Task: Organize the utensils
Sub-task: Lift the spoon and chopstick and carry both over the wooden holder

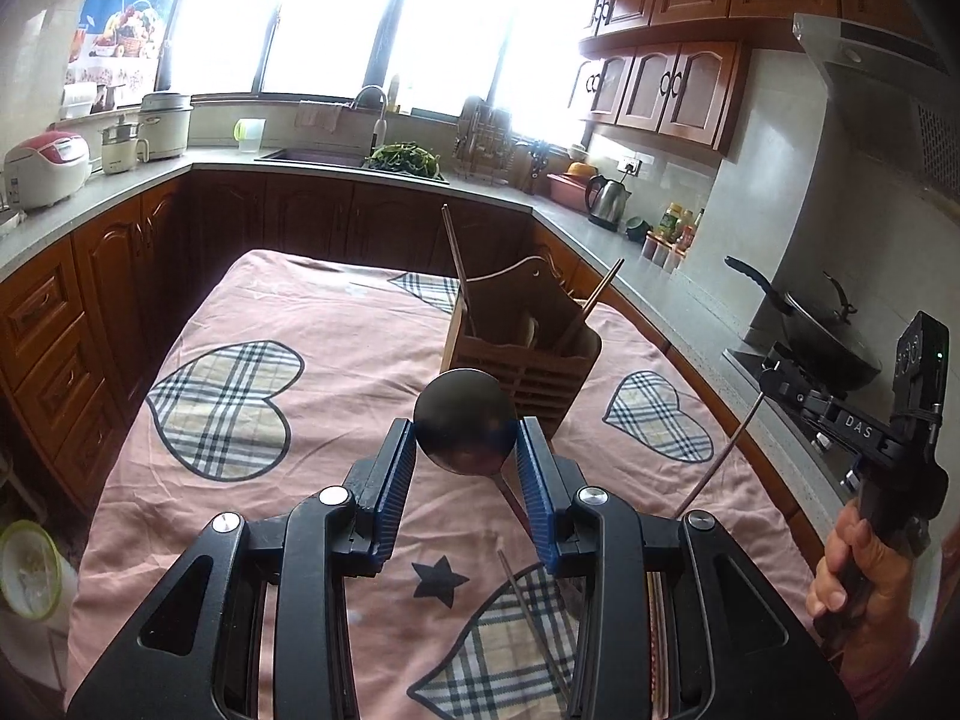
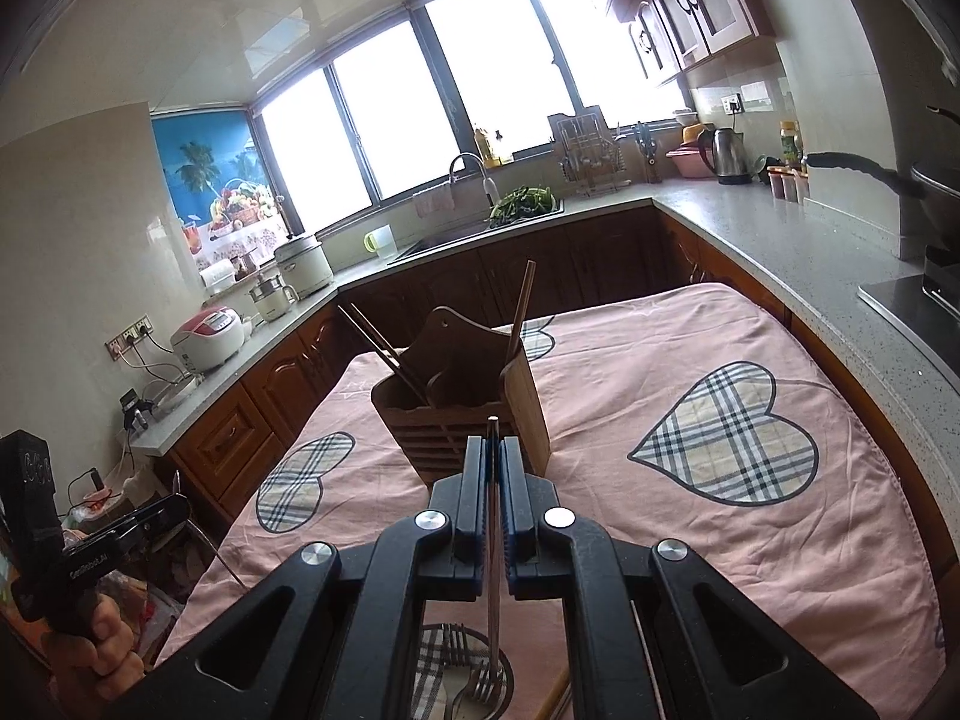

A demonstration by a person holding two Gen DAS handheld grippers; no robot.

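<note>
Pinching a spoon [image 1: 465, 429], the left gripper [image 1: 465, 474]; right gripper [image 2: 493, 480] pressed on a fork [image 2: 492, 630] handle.

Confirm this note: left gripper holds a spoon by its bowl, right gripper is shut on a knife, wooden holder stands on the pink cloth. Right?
One slip: the right gripper is shut on a fork, not a knife; the right wrist view shows its tines. The left gripper holding the spoon, the holder and the cloth are as noted.

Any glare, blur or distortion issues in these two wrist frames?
Left wrist: windows blown out, counters bowed by fisheye, spoon in the left gripper sharp. Right wrist: windows also overexposed, edges vignetted, right gripper and utensil holder in focus.
</note>
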